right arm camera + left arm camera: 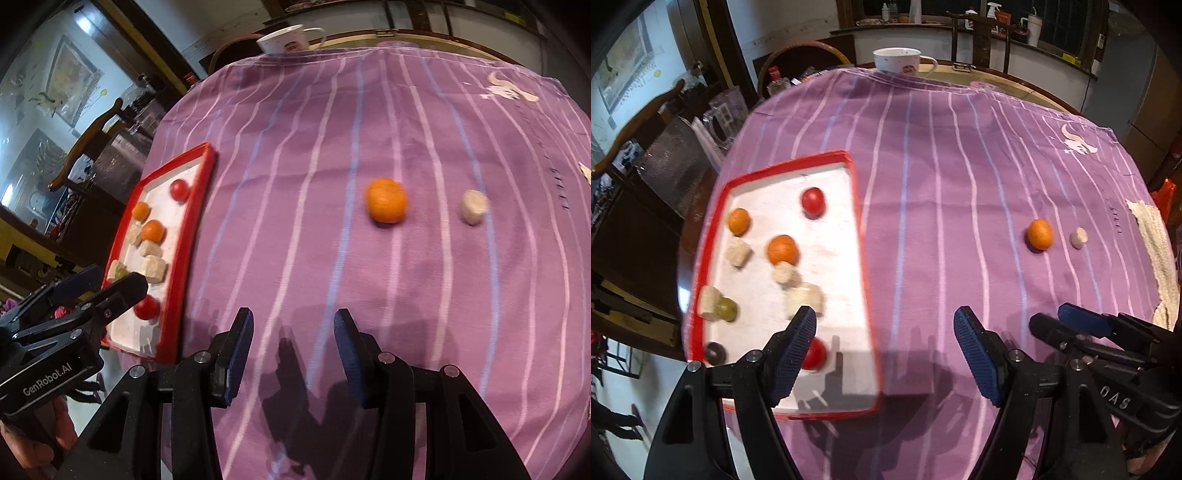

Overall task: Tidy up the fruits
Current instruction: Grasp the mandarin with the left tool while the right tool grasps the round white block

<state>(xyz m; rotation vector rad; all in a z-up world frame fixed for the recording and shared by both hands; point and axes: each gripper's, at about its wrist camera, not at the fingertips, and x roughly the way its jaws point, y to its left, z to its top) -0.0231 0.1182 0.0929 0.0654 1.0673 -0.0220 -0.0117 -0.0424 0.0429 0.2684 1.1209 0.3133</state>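
A red-rimmed white tray lies on the left of the purple striped cloth and holds several fruits: oranges, red tomatoes, pale chunks, a green grape and a dark one. It also shows in the right wrist view. An orange and a pale chunk lie loose on the cloth at the right. My left gripper is open and empty above the tray's near right edge. My right gripper is open and empty over the cloth, well short of the loose orange.
A white cup stands at the table's far edge. A beige towel lies at the right edge. Chairs and cluttered furniture stand beyond the table on the left. The cloth lies between tray and loose fruit.
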